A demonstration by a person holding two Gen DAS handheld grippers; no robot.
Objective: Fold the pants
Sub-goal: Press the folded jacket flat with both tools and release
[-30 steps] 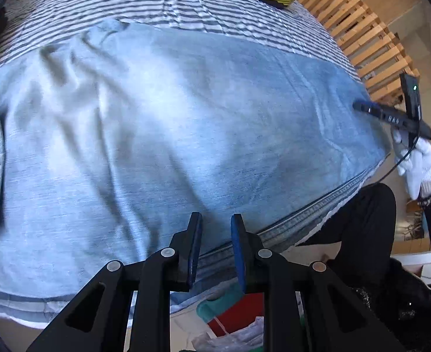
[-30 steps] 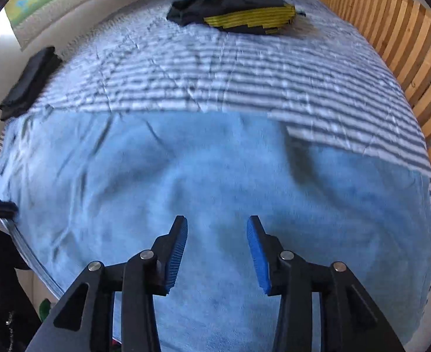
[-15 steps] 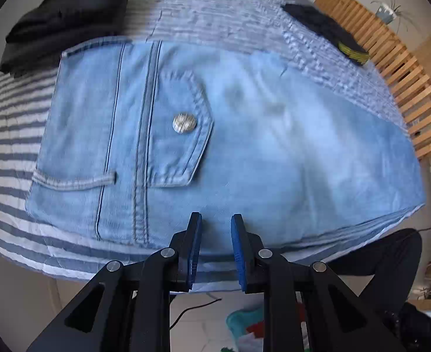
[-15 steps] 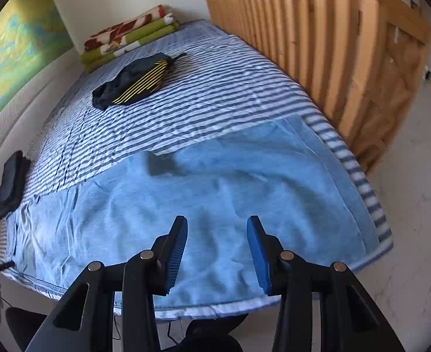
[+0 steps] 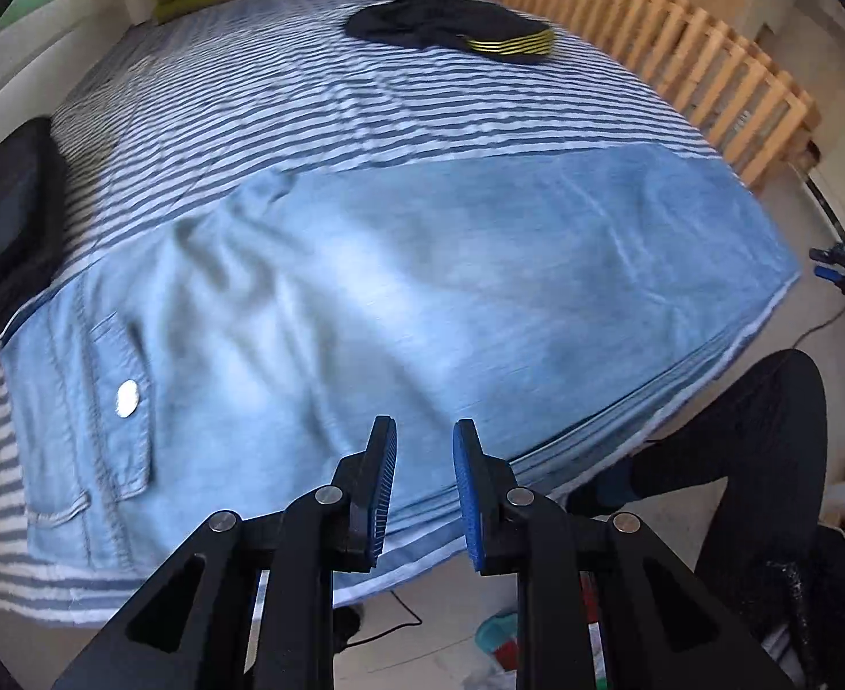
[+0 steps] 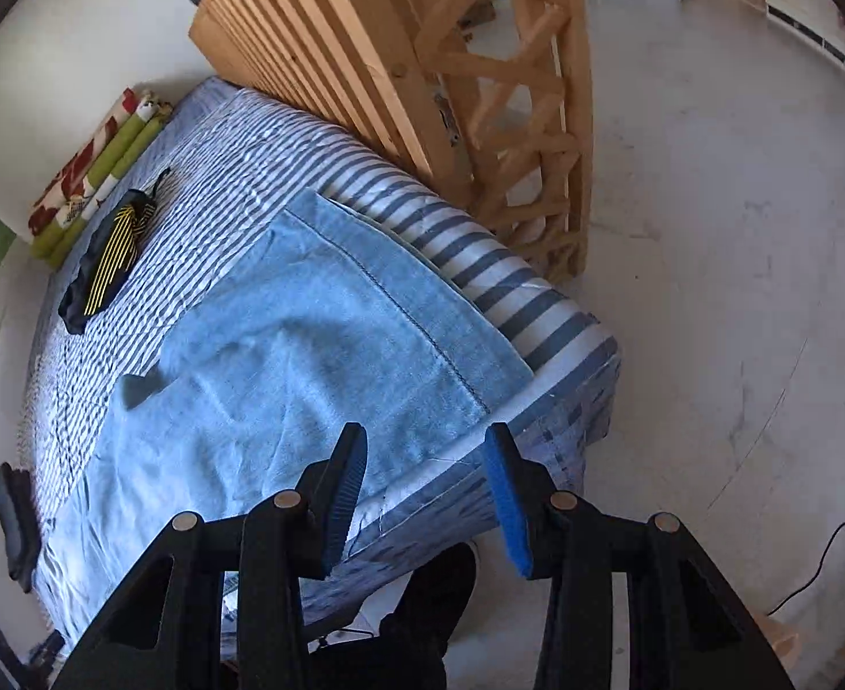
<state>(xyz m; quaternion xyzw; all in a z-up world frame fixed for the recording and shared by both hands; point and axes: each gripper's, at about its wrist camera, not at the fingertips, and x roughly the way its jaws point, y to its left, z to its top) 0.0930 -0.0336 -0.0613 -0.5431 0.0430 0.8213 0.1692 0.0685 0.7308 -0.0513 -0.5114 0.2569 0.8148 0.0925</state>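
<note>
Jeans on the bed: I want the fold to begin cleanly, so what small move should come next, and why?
Probably lower the right gripper onto the hem corner of the jeans. They lie flat on the striped bed, and both grippers are open and hold nothing.

**Daylight's fine, sharpness not so much**

Both fisheye views are bright with soft daylight, no harsh glare. In the left wrist view the jeans look smeared with motion blur, stripes on the bed sheet go mushy too, while the tongs stay crisp. Soft grey shadows sit in the denim folds. The right wrist view is sharper, and the pale floor looks a bit washed out. Heavy barrel bending and black corners in both.
</note>
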